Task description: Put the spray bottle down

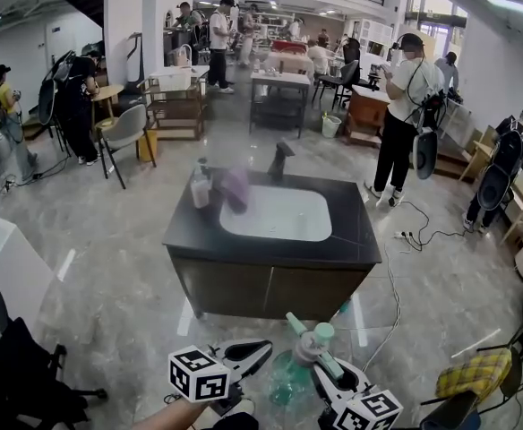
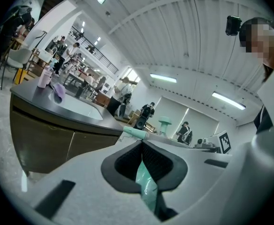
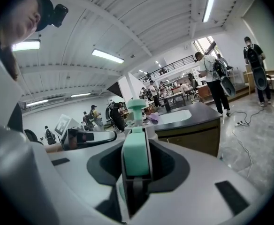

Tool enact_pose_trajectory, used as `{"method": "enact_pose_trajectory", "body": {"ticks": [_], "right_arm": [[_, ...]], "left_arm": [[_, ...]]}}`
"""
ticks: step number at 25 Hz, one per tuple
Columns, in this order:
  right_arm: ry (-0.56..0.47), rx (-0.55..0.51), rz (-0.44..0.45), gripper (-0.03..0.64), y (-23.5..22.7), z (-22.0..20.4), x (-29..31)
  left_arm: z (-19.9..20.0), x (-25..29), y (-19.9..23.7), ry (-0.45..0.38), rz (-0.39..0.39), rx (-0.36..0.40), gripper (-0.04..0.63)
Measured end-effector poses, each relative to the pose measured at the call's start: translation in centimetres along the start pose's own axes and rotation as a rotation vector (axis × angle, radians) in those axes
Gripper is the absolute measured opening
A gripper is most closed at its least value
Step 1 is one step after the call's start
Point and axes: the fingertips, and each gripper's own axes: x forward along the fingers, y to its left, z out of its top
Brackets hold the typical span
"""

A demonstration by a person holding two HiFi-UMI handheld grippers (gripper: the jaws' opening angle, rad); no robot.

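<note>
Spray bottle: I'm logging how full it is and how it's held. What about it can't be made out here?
Head view: the spray bottle sits small at the bottom edge, its base not visible; liquid level unreadable.
Left gripper view: only a green sliver shows; the left gripper covers the rest.
Right gripper view: the right gripper hides everything below the green head.

No text, label, brand, number or sign legible on anything in view
</note>
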Motion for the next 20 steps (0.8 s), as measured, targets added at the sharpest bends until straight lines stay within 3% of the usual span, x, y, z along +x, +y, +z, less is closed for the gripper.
{"method": "enact_pose_trajectory", "body": {"ticks": [20], "right_arm": [[-0.039, -0.002, -0.015, 0.115, -6.4, 7.8, 12.4]], "left_arm": [[8.0, 6.4, 11.7, -0.018, 0.038, -0.015, 0.008]]}}
